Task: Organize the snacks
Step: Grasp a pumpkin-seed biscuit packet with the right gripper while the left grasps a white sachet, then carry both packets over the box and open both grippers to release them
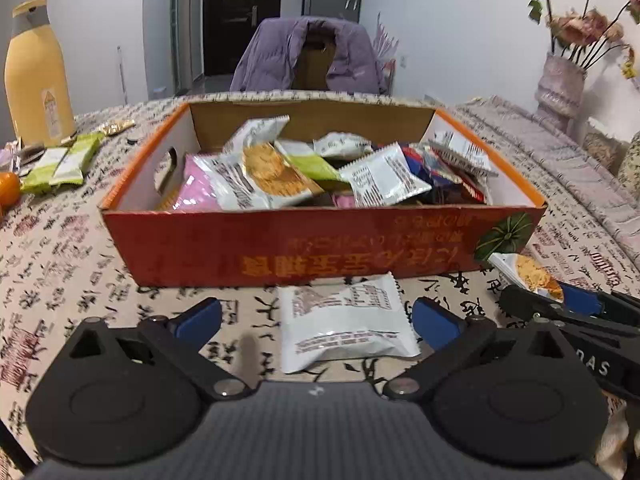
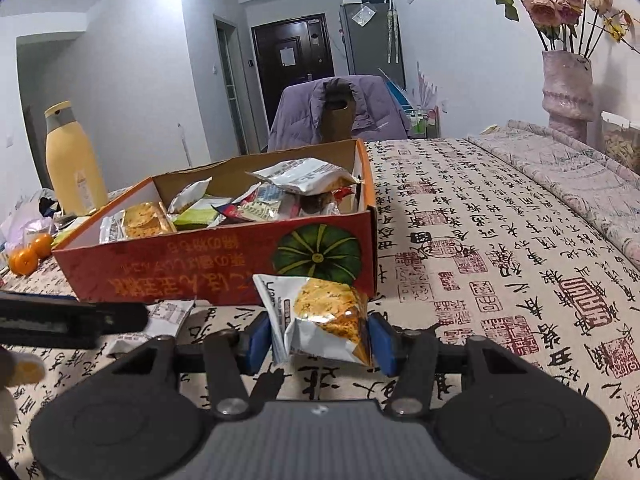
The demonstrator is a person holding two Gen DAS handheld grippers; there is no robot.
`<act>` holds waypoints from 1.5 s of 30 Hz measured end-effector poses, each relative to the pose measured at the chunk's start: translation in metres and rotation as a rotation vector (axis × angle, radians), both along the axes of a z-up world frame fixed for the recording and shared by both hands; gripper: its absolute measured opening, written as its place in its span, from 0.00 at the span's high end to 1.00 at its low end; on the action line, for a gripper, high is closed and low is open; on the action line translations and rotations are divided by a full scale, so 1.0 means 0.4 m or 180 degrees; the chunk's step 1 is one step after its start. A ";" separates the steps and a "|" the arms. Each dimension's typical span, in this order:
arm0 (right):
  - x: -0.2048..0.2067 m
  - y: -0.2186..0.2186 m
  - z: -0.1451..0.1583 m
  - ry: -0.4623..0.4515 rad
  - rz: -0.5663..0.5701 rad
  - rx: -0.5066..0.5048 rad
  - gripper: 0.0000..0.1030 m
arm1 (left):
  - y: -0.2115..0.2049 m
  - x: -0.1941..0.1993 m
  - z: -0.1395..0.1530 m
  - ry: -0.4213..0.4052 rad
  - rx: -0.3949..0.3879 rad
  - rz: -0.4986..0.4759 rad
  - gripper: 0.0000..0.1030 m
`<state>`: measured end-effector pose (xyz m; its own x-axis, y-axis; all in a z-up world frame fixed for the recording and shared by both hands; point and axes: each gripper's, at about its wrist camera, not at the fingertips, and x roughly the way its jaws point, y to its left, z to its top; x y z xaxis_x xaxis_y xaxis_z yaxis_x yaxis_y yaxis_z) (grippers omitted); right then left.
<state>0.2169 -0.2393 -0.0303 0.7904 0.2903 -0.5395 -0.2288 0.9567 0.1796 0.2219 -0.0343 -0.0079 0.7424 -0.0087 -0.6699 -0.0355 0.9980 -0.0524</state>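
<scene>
left wrist: left gripper [image 1: 316, 320] spread wide around a white packet [image 1: 344, 322] on the cloth [image 1: 60, 272], untouched; print blurred. box [image 1: 280, 244] of snacks just beyond. right wrist: right gripper [image 2: 318, 338] pinches a cracker packet [image 2: 320, 316] before the box [image 2: 200, 268]; bottle [image 2: 74, 160] behind.

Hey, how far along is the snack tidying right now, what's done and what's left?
Mostly done: the orange box already holds a heap of packets. In hand: the right tongs grip a cracker packet just in front of the box. The left tongs sit open around a white packet lying on the tablecloth. Left: those two, plus the green packets beside the yellow bottle.
</scene>
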 end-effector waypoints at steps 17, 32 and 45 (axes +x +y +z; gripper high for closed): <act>-0.011 0.015 0.005 -0.0084 0.0009 -0.0119 0.50 | -0.055 0.033 -0.066 0.0121 0.0189 0.0302 0.03; -0.034 0.045 0.017 -0.0280 0.0130 -0.0306 0.49 | -0.035 -0.018 -0.047 -0.0153 0.0064 0.0157 0.52; -0.073 0.066 0.033 -0.0597 0.0218 -0.0453 0.49 | 0.003 -0.131 -0.006 -0.0688 0.0225 0.0202 0.53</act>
<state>0.1876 -0.2128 -0.0173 0.8616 0.2781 -0.4246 -0.3106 0.9505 -0.0077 0.1693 -0.0332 -0.0102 0.8663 0.0836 -0.4925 -0.0937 0.9956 0.0043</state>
